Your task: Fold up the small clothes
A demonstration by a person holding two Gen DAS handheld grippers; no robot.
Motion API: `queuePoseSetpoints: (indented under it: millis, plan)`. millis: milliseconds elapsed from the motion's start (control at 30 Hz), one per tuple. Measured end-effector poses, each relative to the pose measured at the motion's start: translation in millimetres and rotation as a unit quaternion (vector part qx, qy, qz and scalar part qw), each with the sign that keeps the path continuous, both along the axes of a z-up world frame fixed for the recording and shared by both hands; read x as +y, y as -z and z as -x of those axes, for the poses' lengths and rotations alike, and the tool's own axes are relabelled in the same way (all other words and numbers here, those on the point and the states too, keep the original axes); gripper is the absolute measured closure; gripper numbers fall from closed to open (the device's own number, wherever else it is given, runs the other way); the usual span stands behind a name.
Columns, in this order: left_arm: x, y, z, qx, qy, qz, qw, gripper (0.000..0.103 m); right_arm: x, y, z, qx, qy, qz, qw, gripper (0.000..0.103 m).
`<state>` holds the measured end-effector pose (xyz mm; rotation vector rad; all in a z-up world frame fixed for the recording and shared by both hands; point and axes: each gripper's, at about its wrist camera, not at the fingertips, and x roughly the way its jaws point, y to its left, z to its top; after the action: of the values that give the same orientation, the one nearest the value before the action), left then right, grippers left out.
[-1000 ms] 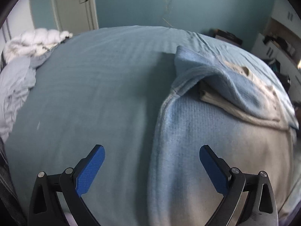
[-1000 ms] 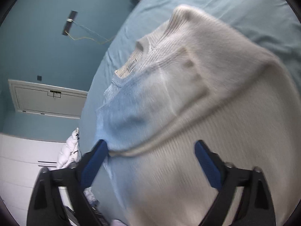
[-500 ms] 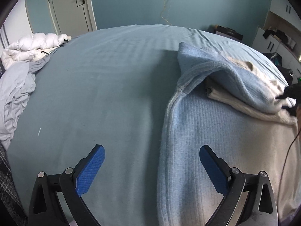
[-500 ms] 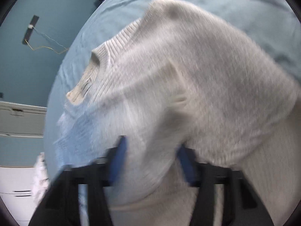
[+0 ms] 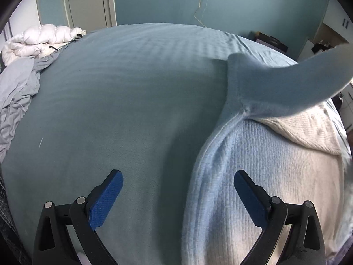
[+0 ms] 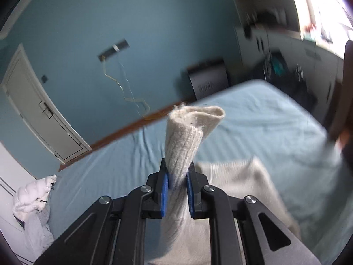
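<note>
A knit sweater (image 5: 253,176), light blue fading to cream, lies on the blue bed (image 5: 132,99) at the right of the left wrist view. Its sleeve (image 5: 286,84) is lifted up and to the right, off the body. My left gripper (image 5: 177,187) is open and empty, low over the sweater's left edge. My right gripper (image 6: 177,182) is shut on the sleeve's cream ribbed cuff (image 6: 187,132), which sticks up between the pads and is held in the air above the bed.
A white duvet (image 5: 39,39) and grey crumpled sheets (image 5: 15,92) lie at the bed's far left. A door (image 5: 88,0) and blue wall stand behind. Dark furniture (image 6: 207,77) and shelves (image 6: 286,44) are beyond the bed's right side.
My right gripper closed on the sleeve cuff and lifted it up off the sweater. The left gripper stayed open and moved slightly nearer the sweater's edge.
</note>
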<state>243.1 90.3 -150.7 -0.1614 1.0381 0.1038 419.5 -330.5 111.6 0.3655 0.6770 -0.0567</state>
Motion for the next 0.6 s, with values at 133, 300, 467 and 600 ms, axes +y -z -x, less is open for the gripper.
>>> queuePoseSetpoints:
  millis: [133, 300, 467, 600]
  plan:
    - [-2, -1, 1, 0.000, 0.005, -0.002, 1.0000, 0.001, -16, 15, 0, 0.019, 0.016, 0.017, 1.000, 0.093]
    - [-6, -1, 1, 0.002, 0.013, -0.007, 0.9999, 0.001, -49, 74, 9, 0.072, 0.033, 0.045, 0.996, 0.093]
    - [-9, -2, 0, 0.004, 0.015, -0.013, 0.9998, 0.001, -104, 190, 37, 0.212, 0.113, 0.081, 0.967, 0.052]
    - [-8, 0, 0, 0.007, 0.012, 0.000, 0.9999, 0.001, -158, 239, 82, 0.276, 0.214, 0.077, 0.934, 0.041]
